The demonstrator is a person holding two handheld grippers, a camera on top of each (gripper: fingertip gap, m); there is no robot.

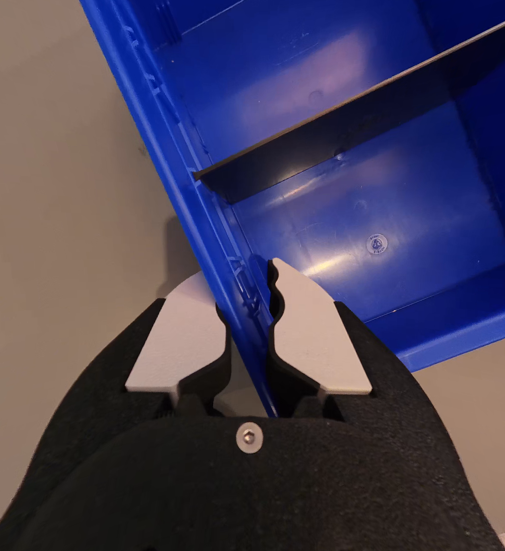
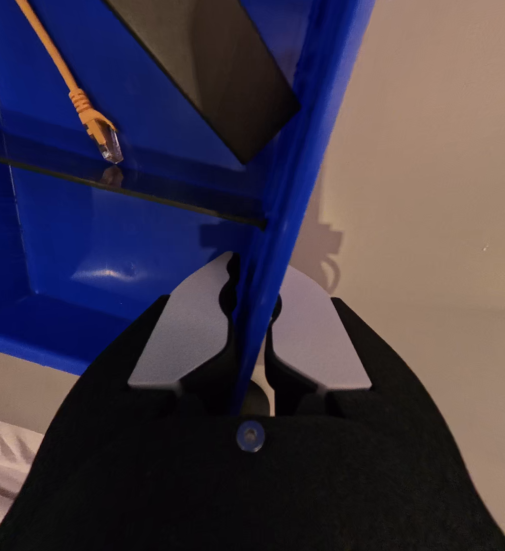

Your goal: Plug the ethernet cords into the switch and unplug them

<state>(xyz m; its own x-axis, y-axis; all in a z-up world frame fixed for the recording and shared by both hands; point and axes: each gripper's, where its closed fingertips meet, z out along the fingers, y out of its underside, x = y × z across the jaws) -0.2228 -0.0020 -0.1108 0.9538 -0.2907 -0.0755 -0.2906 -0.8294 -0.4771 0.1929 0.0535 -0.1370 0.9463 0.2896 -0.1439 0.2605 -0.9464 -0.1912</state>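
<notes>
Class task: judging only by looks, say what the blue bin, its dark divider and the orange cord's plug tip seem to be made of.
Blue bin: probably moulded plastic, glossy; soft light glare and a round moulding stamp on the floor.
Dark divider: a thin, stiff black sheet, likely plastic; smooth, with faint reflections.
Orange cord: a rubbery-looking jacket with a ribbed boot; its plug tip looks like clear hard plastic, since it is see-through.

A: Where is the left wrist camera sitting?
B: Right behind its hand-held gripper point(image 1: 246, 301), looking steeply down, very near the blue bin point(image 1: 349, 125), which is filling 12 to 3 o'clock.
A: And the right one?
B: Just as near behind its hand-held gripper point(image 2: 255, 286), with the bin spreading from 9 to 12 o'clock. Both are sharing that bin and its black divider point(image 1: 364, 119).
</notes>
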